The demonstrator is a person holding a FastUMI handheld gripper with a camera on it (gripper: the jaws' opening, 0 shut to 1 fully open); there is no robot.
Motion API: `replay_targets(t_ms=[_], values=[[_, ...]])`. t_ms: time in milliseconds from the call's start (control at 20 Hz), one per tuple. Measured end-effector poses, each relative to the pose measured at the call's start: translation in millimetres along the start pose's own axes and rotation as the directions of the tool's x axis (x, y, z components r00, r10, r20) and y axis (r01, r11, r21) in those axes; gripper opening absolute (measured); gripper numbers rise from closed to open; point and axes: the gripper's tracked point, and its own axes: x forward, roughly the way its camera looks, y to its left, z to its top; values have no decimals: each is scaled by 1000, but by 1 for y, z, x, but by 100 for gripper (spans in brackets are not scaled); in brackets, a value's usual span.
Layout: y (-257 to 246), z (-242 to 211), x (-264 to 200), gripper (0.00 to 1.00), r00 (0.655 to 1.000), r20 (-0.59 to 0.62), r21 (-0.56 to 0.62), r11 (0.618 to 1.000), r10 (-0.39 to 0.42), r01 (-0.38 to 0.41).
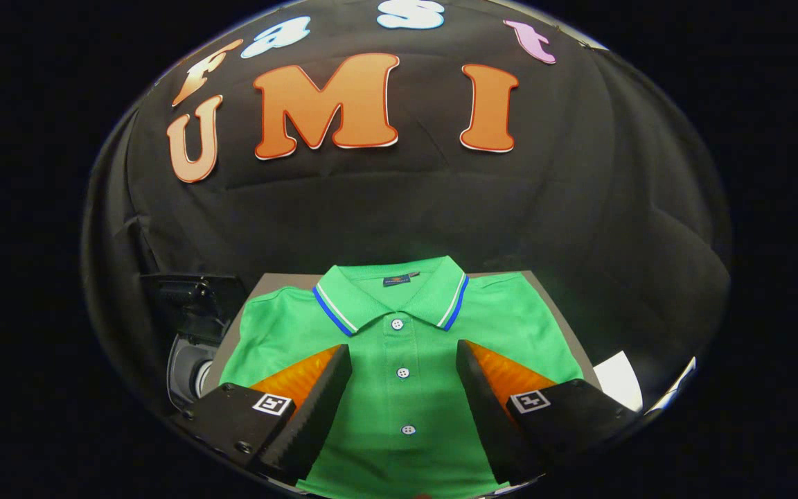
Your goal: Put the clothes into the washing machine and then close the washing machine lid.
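Note:
A folded green polo shirt [399, 333] with a blue and white trimmed collar and white buttons lies flat on a grey tabletop [281, 281], collar away from me. My gripper [404, 353] hovers over the shirt's chest and is open, with the button placket running between the two fingers. Nothing is held. To the left of the table, lower down, stands the washing machine [191, 360], with its dark lid [188, 294] raised and part of the round drum opening visible.
A white sheet or panel [619, 380] lies at the table's right front corner. Black cloth walls close the booth behind and to both sides of the table.

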Motion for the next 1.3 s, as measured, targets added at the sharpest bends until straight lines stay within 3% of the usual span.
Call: replay_targets(t_ms=[400, 750, 950, 1100, 1300], values=[[-6, -18, 23, 99, 995, -104, -2, 1000, -5, 5], [-2, -20, 23, 100, 992, -125, -26, 1000, 2, -5], [4, -21, 23, 89, 980, -199, -37, 999, 22, -30], [4, -19, 24, 75, 969, -245, -68, 996, 41, -59], [-2, -18, 23, 57, 958, -285, -73, 997, 17, -39]])
